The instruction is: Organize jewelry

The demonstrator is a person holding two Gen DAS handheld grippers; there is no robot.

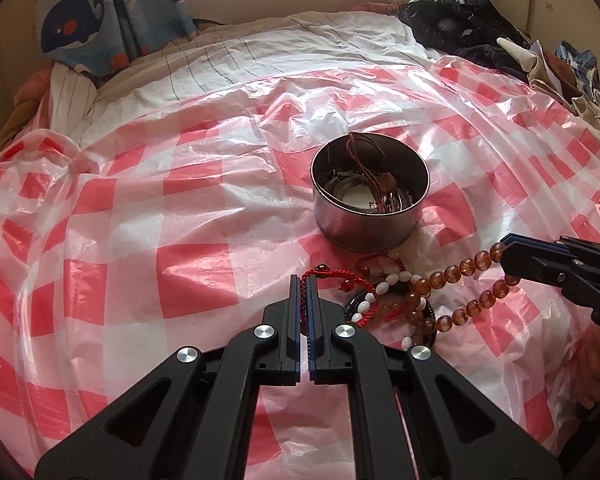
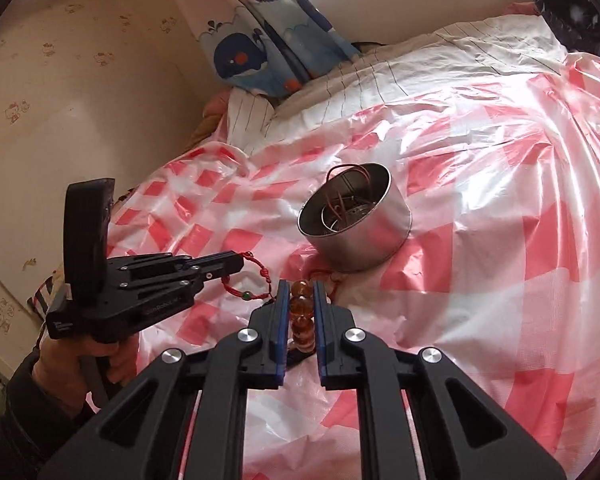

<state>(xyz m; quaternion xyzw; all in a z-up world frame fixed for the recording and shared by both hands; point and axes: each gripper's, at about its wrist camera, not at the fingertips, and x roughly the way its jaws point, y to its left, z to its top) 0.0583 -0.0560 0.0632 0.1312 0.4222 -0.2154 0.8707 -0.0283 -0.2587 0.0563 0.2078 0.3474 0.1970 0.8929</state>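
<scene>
A round metal tin (image 1: 364, 232) (image 2: 372, 248) stands on the checked sheet, with brown cords and metal bangles inside. My left gripper (image 1: 304, 278) (image 2: 238, 264) is shut on a red cord bracelet (image 1: 340, 276) (image 2: 256, 280) that carries a green bead. My right gripper (image 2: 300, 284) (image 1: 506, 250) is shut on a string of amber beads (image 2: 300, 306) (image 1: 452, 272), which trails down to a small heap of bracelets (image 1: 392, 300) with white beads and dark links, just in front of the tin. The heap is hidden behind the fingers in the right wrist view.
A red-and-white checked plastic sheet (image 1: 180, 208) covers the bed. A whale-print cloth (image 1: 80, 28) hangs at the back left, and dark clothes (image 1: 460, 20) are piled at the back right. A wall (image 2: 60, 100) runs along the bed's left side. A hand (image 2: 72, 364) holds the left gripper.
</scene>
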